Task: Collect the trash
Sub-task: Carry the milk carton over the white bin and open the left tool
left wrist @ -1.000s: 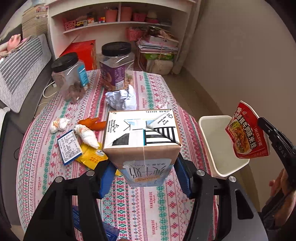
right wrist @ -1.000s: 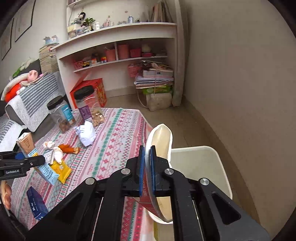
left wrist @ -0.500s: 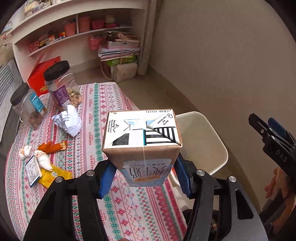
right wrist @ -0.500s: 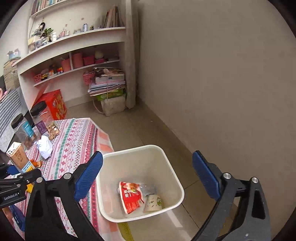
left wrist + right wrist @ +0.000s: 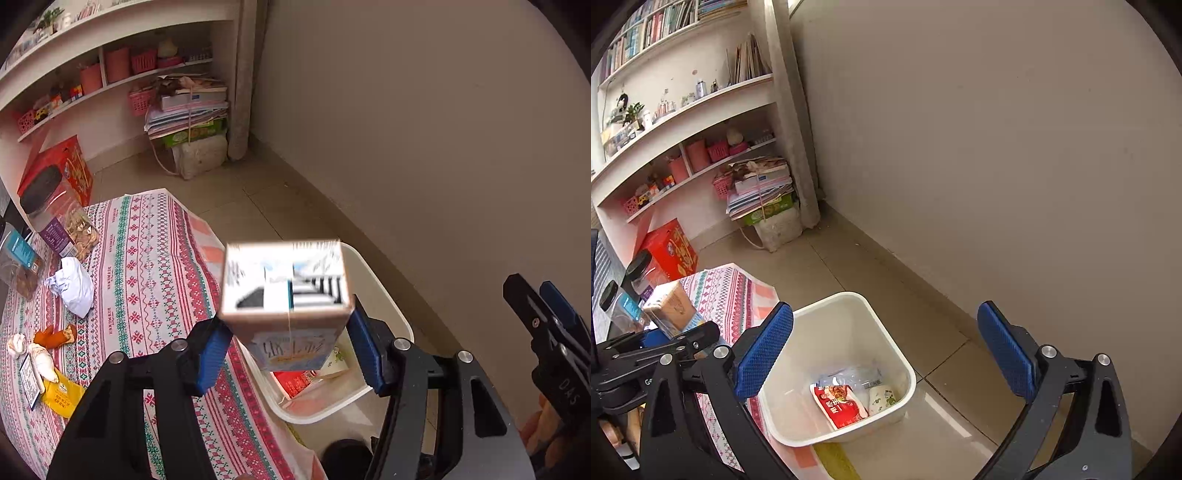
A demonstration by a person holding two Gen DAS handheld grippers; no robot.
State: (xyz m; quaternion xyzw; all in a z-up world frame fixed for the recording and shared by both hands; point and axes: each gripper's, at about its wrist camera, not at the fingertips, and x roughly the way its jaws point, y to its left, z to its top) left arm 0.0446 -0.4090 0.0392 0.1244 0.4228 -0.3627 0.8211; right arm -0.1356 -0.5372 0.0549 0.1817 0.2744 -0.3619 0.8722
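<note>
Now left gripper (image 5: 288, 347) jaws apart, one blurred carton (image 5: 286, 295) seemingly loose; right gripper (image 5: 886, 354) jaws wide.

Both grippers (image 5: 288, 349) (image 5: 884, 354) are black angular frames with silver screws and blue ribbed pads (image 5: 764, 354); white "DAS" lettering marks the right one, bare fingers (image 5: 535, 432) beneath

Blurred milk carton (image 5: 286, 295) hiding part of the bin (image 5: 384, 306)
</note>
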